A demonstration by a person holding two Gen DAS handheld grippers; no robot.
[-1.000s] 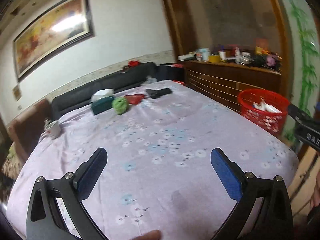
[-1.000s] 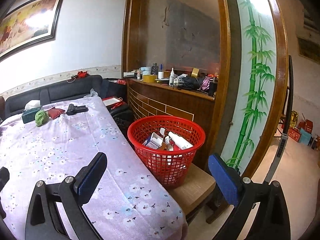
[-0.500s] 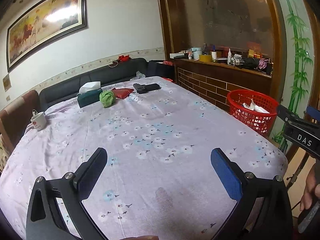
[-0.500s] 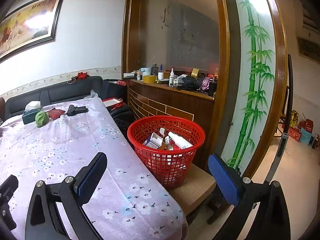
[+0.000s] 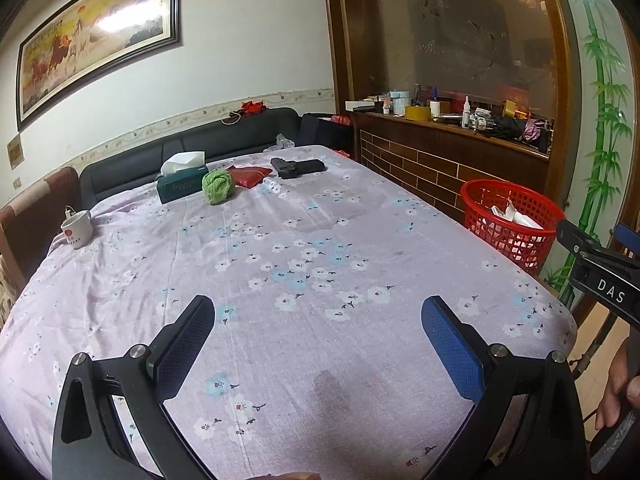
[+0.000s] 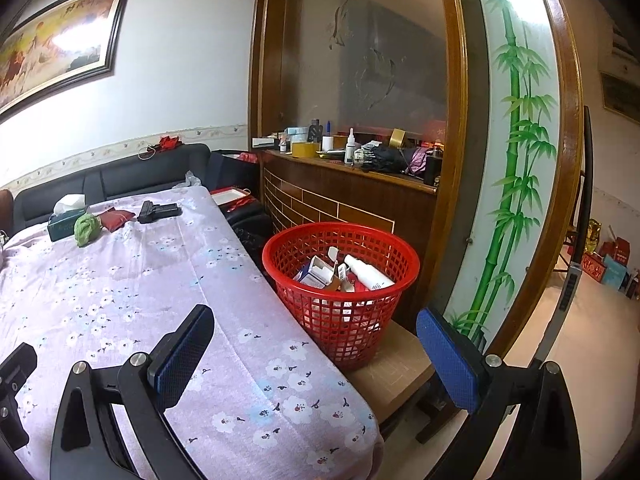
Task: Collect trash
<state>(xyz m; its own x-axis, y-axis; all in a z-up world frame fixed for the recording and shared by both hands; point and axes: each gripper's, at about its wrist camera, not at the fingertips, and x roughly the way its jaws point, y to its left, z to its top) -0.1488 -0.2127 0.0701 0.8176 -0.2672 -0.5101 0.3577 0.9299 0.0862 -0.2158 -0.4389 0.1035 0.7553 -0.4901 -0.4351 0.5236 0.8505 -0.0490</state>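
- Both tools are empty: my left gripper (image 5: 318, 336) has its blue pads spread wide over the near part of the worktop (image 5: 304, 280), and my right gripper (image 6: 316, 344) is just as wide open, holding nothing
- The red basket (image 6: 344, 300) sits ahead of the right gripper, a little beyond its pads, on a low wooden stand hard against the worktop's edge; from the left gripper it lies far off to the right
- Inside the basket I see small cartons and a white bottle, so I judge most of the collecting is done and I am between picks, looking for what is left
- Far ahead of the left gripper, at the back of the worktop, lie a green crumpled wad (image 5: 218, 186), a tissue box (image 5: 182, 184), a red pouch (image 5: 252, 176) and a black object (image 5: 298, 168); a white mug (image 5: 77, 229) stands ahead to the left
- The green wad looks the likeliest trash, though I cannot tell for sure; reaching it calls for a long push forward, then closing the pads on it
- Against a second ago, the left view has pulled back and levelled: the far things look smaller, more wall and painting show, and the right tool's body intrudes further at the right edge
- The right view has barely shifted; the basket holds the same contents
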